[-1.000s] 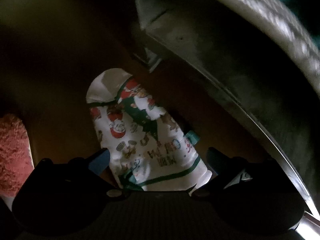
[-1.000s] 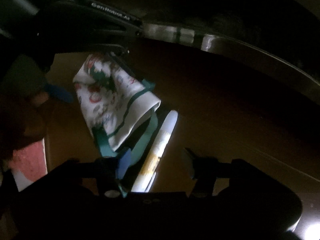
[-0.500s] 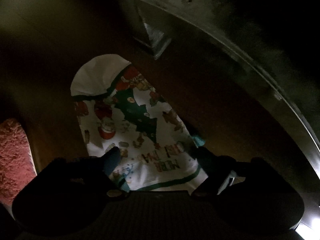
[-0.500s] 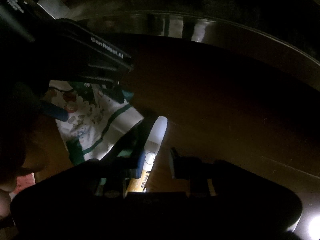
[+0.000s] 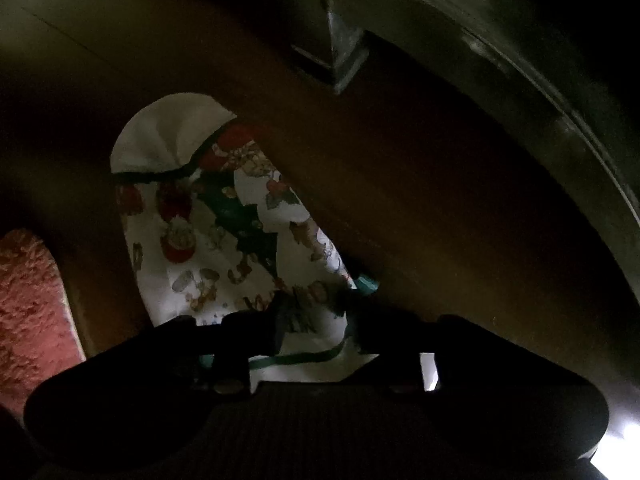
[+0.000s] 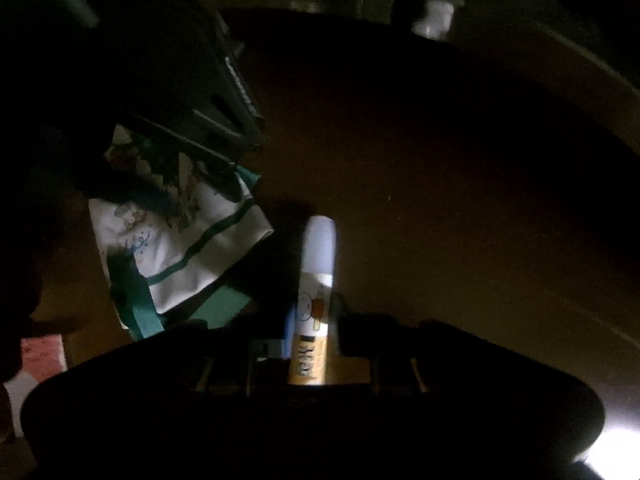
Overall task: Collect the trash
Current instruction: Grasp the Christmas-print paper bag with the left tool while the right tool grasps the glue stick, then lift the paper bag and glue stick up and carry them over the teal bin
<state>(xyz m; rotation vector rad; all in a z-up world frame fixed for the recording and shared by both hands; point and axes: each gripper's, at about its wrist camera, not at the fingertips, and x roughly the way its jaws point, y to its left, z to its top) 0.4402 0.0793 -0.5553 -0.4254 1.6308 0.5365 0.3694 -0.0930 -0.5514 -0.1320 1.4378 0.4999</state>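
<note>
A white Christmas-print bag (image 5: 208, 232) with green trim lies on the dark brown floor. My left gripper (image 5: 318, 320) points down at the bag's near end. Its jaws are closing, and the printed fabric is pinched between the two dark fingers. In the right wrist view the same bag (image 6: 180, 248) sits at the left, partly under the left gripper's dark housing. Beside it lies a white tube (image 6: 318, 248) with an orange label. My right gripper (image 6: 314, 320) is closing on the tube's labelled end, with a pad against each side.
A pink fluffy rug (image 5: 28, 304) lies at the left edge. A curved metal furniture base (image 5: 560, 120) with a bracket (image 5: 344, 52) runs across the top right. A small white cap (image 6: 434, 20) stands by the rail. The scene is very dim.
The left jaws went from wide apart around the bag to pinching its near end. The right jaws narrowed onto the tube. Both grippers sank closer to the floor.
</note>
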